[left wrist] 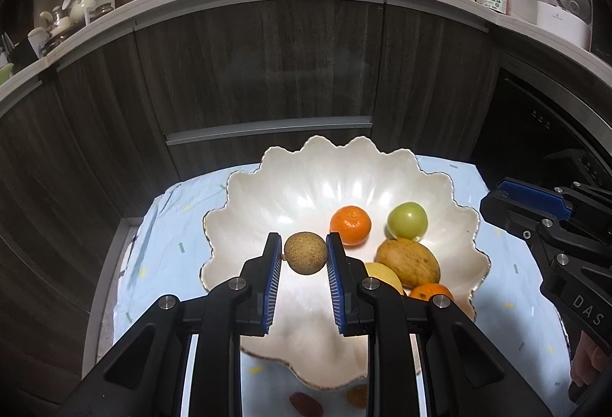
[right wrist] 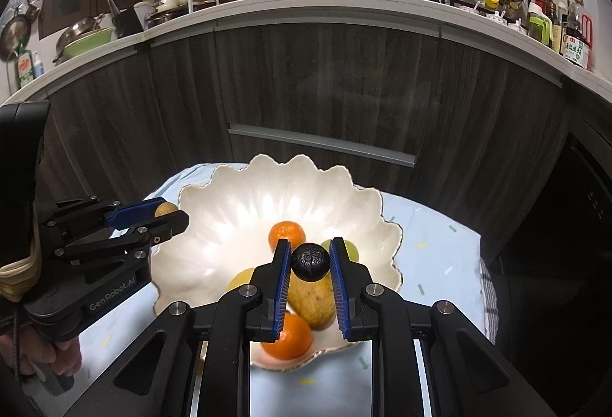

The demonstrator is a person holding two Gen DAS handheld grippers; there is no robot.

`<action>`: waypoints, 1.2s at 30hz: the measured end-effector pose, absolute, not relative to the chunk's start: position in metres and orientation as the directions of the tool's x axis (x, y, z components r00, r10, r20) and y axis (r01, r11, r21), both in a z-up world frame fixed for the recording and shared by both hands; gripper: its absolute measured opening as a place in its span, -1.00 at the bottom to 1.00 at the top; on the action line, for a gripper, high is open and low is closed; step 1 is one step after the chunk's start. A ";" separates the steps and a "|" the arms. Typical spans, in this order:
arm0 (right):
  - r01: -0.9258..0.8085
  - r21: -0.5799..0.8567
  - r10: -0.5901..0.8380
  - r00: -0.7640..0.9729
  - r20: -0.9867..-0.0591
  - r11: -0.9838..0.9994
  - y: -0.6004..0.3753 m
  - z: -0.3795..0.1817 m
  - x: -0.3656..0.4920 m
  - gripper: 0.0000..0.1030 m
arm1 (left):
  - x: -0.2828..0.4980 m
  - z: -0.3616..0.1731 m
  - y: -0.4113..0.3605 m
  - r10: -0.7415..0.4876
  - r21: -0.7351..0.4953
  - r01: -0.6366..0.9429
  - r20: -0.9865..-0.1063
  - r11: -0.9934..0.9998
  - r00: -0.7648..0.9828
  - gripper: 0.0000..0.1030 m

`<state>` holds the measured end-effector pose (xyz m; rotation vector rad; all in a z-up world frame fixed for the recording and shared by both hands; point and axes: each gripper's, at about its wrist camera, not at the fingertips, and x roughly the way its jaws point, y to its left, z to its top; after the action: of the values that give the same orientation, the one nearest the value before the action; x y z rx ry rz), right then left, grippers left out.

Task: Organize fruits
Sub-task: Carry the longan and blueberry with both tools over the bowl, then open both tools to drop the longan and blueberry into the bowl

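A small tan, rough-skinned round fruit (left wrist: 305,253) is clamped between the pads of the left gripper (left wrist: 304,252), held in the air above the near left part of the scalloped white bowl (left wrist: 267,195), so the coming release is judged to be a plain downward drop with bare bowl floor beneath it. A small dark, almost black round fruit (right wrist: 310,261) with a rosette-like end facing the camera is clamped likewise in the right gripper (right wrist: 310,262), above the fruit already heaped in the bowl: an elongated yellow-brown fruit (right wrist: 310,298) whose long axis runs roughly along the fingers, two oranges (right wrist: 287,234), a green fruit (right wrist: 350,250) and a yellow one (right wrist: 241,279). Neither held fruit has a long axis to be aligned. The bowl stands on a pale blue cloth (right wrist: 428,256); two small items lie on the cloth near the bowl's near rim, too blurred to be identified.
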<state>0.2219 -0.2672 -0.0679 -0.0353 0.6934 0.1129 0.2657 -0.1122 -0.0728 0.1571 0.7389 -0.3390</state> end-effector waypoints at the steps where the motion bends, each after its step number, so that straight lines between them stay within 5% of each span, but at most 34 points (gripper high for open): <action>1: -0.113 0.005 0.090 0.763 -0.640 0.994 -0.268 -0.068 0.224 -0.57 | 0.269 -0.074 -0.112 -0.244 0.024 0.355 -0.683 0.935 0.689 -0.53; 26: 0.060 0.000 -0.042 0.702 -0.711 0.998 -0.290 -0.093 0.264 -0.55 | 0.310 -0.089 -0.113 -0.190 0.046 0.316 -0.714 0.948 0.674 -0.50; 30: 0.082 0.002 -0.056 0.700 -0.712 0.997 -0.295 -0.093 0.264 -0.26 | 0.308 -0.088 -0.114 -0.179 0.058 0.309 -0.709 0.949 0.682 -0.09; 36: 0.090 -0.002 -0.066 0.712 -0.699 0.996 -0.295 -0.088 0.258 0.02 | 0.303 -0.083 -0.113 -0.168 0.064 0.298 -0.704 0.952 0.690 0.14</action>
<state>0.2584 -0.2951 -0.0881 0.0331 0.7734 -0.0867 0.3034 -0.1128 -0.0828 0.1790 0.7673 -0.2624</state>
